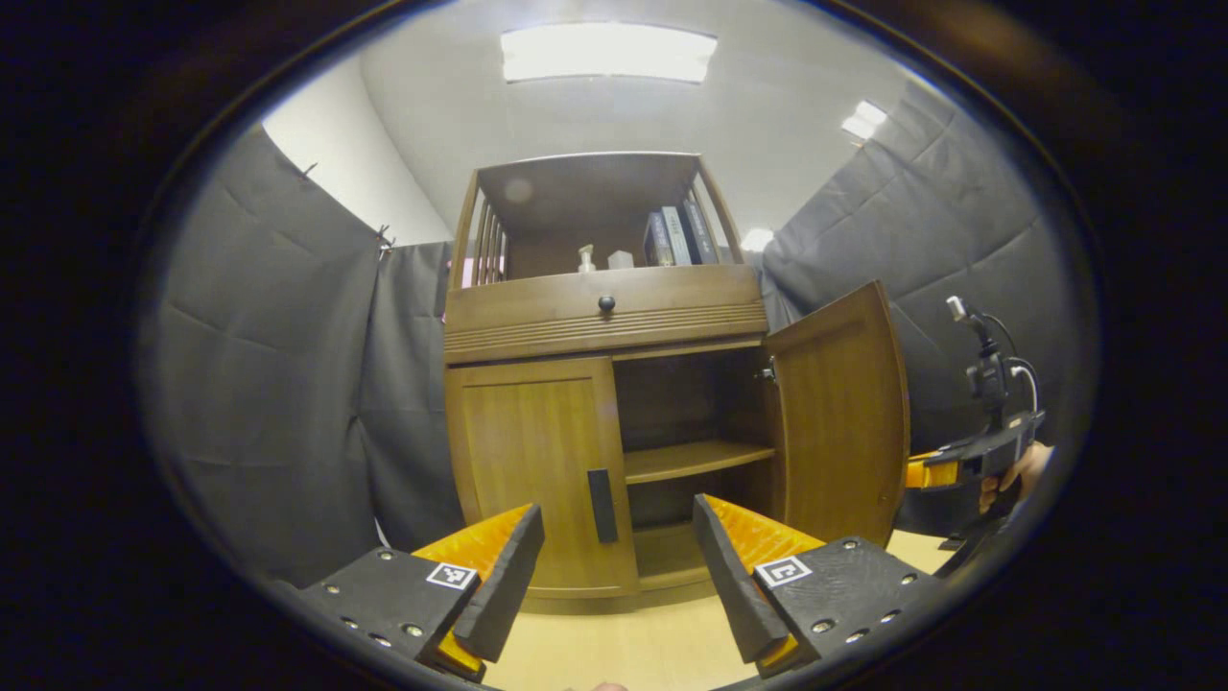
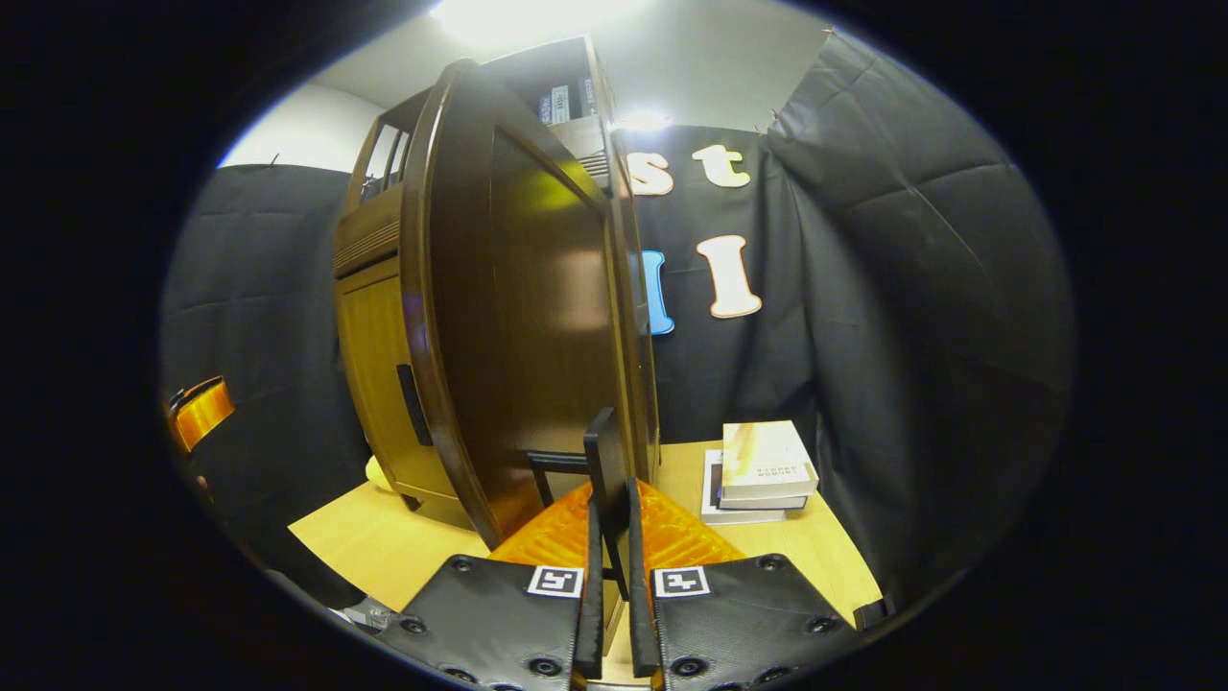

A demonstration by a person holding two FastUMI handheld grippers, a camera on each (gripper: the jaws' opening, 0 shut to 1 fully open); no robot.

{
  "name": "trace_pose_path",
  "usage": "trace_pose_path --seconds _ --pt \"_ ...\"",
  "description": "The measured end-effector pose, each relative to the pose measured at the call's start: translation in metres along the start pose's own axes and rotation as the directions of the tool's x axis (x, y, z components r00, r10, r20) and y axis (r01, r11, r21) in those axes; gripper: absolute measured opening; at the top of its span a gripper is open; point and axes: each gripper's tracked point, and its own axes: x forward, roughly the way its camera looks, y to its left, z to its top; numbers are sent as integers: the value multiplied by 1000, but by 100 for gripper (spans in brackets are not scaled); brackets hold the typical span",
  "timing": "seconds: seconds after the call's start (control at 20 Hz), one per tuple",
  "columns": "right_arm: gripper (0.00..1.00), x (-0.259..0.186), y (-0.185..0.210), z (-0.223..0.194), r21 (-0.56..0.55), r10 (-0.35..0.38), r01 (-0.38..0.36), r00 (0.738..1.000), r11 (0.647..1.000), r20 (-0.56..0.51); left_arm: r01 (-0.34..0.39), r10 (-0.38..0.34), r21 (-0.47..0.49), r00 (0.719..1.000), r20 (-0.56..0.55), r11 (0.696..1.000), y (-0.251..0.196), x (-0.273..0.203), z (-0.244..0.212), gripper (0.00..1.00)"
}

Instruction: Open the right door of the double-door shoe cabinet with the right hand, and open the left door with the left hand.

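The wooden shoe cabinet [image 1: 604,317] stands straight ahead in the left gripper view. Its left door [image 1: 532,461] is closed, with a dark vertical handle [image 1: 602,506] near its inner edge. My left gripper [image 1: 619,566] is open, a short way in front of that handle and touching nothing. The right door [image 1: 844,413] is swung wide, baring an inner shelf [image 1: 696,459]. In the right gripper view the right door [image 2: 537,317] looms close, and my right gripper [image 2: 611,537] is shut on its dark handle [image 2: 606,461]. The right gripper [image 1: 969,461] and a hand also show at the far right of the left gripper view.
A drawer with a round knob [image 1: 606,304] sits above the doors, and books [image 1: 676,237] and small bottles stand on the top shelf. A stack of books [image 2: 763,468] lies on the light wooden surface [image 2: 384,542] right of the cabinet. Black cloth walls close in all around.
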Motion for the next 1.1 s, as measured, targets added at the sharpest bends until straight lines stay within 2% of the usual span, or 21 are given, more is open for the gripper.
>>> trace_pose_path --seconds 0.45,0.55,0.65,0.7,0.75,0.8,0.9,0.95,1.1 --pt "7 -8 -19 3 -4 -22 22 1000 1000 11 -2 2 10 1000 -1 1000 -8 5 0 91" --pt "7 -16 -19 6 0 -25 25 999 1000 24 4 -4 8 1000 -3 1000 -9 7 -1 92" --pt "3 -28 -20 11 -3 -38 38 998 999 44 15 -15 6 1000 -3 1000 -9 11 -1 92" --pt "12 -35 -21 13 -12 -47 47 998 999 52 22 -22 8 1000 -1 1000 -9 14 -1 91" --pt "12 -42 -22 17 -22 -67 68 996 997 62 28 -28 10 1000 3 1000 -7 17 -1 91" --pt "21 -49 -21 20 -32 -75 78 995 996 72 33 -34 10 999 5 999 -7 20 -1 91" --pt "17 -66 -18 29 -48 -105 110 990 993 97 48 -48 4 999 6 999 -5 30 -3 92" --pt "19 -73 -16 33 -50 -119 125 987 991 106 55 -55 1 998 8 999 -4 35 -4 91" --pt "65 -100 -3 42 -51 -147 156 980 987 137 63 -63 -4 998 15 998 4 56 -8 91"
